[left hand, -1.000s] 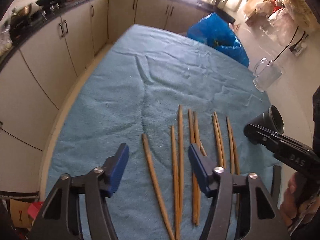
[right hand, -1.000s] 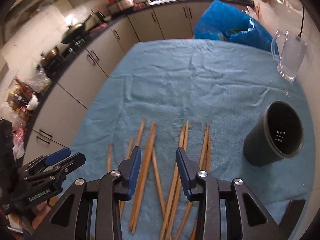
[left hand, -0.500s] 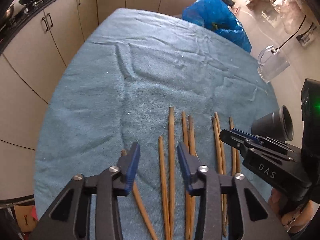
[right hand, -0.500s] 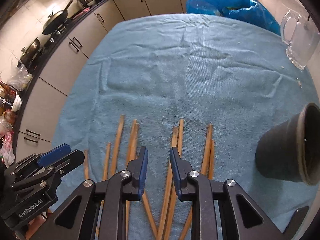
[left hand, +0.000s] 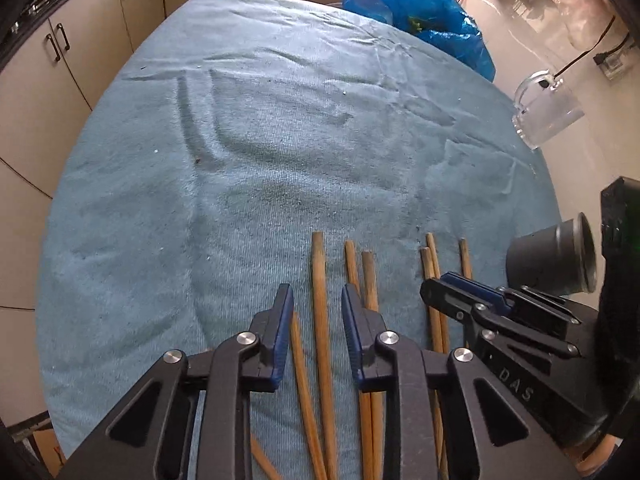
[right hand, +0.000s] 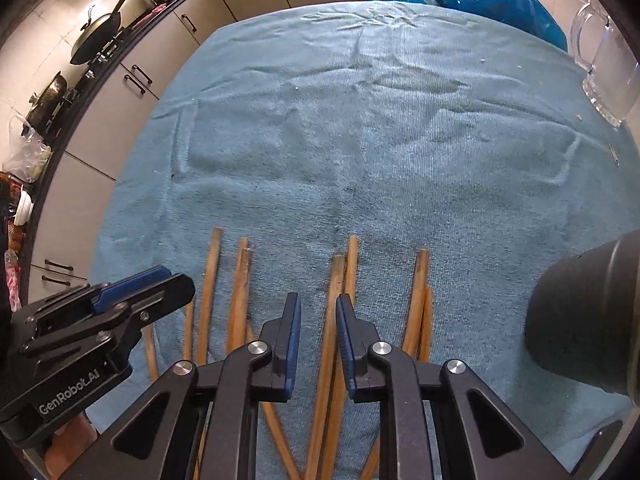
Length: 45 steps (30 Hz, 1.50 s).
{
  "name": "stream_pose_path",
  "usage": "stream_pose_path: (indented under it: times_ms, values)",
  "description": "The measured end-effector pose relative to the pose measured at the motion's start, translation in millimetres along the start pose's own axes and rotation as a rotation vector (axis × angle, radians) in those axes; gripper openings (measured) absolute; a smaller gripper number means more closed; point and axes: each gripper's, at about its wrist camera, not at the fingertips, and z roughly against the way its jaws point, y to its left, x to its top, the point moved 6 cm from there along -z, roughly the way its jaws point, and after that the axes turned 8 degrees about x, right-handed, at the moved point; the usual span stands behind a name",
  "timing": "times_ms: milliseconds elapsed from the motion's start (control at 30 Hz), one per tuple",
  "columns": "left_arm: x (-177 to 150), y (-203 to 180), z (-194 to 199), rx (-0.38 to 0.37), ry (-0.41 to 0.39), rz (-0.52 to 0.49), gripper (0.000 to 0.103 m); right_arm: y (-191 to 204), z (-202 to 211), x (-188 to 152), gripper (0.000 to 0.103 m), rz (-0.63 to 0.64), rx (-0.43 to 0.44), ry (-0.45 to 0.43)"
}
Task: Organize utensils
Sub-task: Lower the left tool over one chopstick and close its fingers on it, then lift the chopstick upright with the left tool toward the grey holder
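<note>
Both grippers hover low over the wooden chopsticks (right hand: 335, 320) lying in a row on the blue towel (left hand: 280, 152). The left gripper (left hand: 316, 320) and right gripper (right hand: 318, 324) each straddle one, jaws narrowly apart, nothing clamped. Next, I'd judge: close, lift, carry to the black holder cup (right hand: 588, 312).

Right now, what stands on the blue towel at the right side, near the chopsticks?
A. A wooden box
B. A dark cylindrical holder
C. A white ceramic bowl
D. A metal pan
B: a dark cylindrical holder stands on the blue towel, right of the wooden chopsticks; it also shows in the left wrist view.
</note>
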Motion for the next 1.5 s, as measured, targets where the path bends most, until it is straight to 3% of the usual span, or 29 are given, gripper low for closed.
stream_pose_path:
  times_ms: [300, 500, 733, 900, 1100, 1200, 1300, 1500]
  values:
    - [7, -6, -20, 0.062, 0.017, -0.024, 0.020, -4, -9, 5, 0.019, 0.020, -0.022, 0.021]
    - [10, 1, -23, 0.058, 0.014, -0.023, 0.020, -2, 3, 7, 0.018, 0.037, -0.027, -0.023]
    - [19, -2, -28, 0.082, 0.002, -0.019, 0.018, -13, 3, 9, 0.018, -0.017, -0.035, -0.028]
    - [19, 0, -28, 0.107, -0.012, -0.017, 0.010, -18, 5, 9, 0.018, -0.009, -0.070, -0.022]
    - [16, 3, -27, 0.118, -0.010, -0.028, 0.010, -10, -8, 8, 0.018, 0.043, -0.112, 0.015]
    - [18, -1, -29, 0.139, -0.007, -0.032, 0.010, -2, -13, 12, 0.018, 0.099, -0.178, 0.009]
    - [21, -4, -30, 0.153, -0.013, -0.031, 0.008, 0, -16, 16, 0.008, 0.123, -0.202, 0.007]
    - [15, -8, -14, 0.071, -0.063, -0.017, 0.007, -2, 1, 16, 0.006, 0.081, -0.085, -0.060]
